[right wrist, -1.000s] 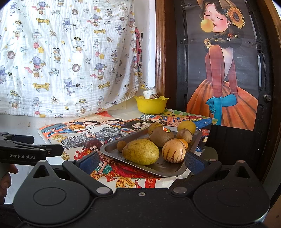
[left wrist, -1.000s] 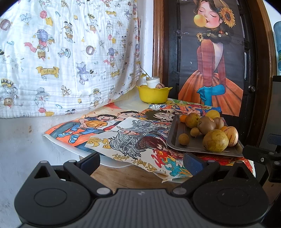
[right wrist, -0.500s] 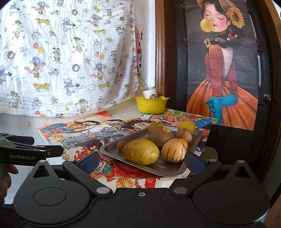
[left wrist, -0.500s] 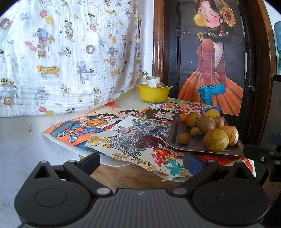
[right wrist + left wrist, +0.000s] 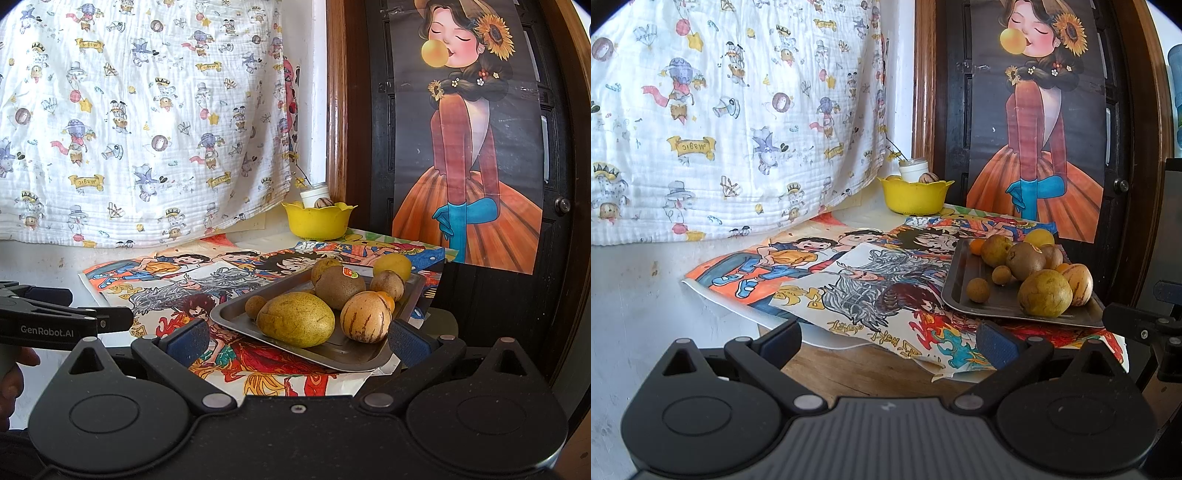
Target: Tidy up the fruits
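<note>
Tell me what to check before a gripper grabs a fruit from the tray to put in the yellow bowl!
1. Right gripper open and empty: ok, jaws spread wide.
2. Left gripper open and empty: ok.
3. Fruit within easy grasp: ok, the big green-yellow fruit and the striped fruit lie at the near edge of the tray.
4. Tray steady: cannot tell; its near corner sits by the table edge on loose drawings.
5. Room in the yellow bowl: cannot tell; a striped fruit and a white jar show above its rim.
</note>
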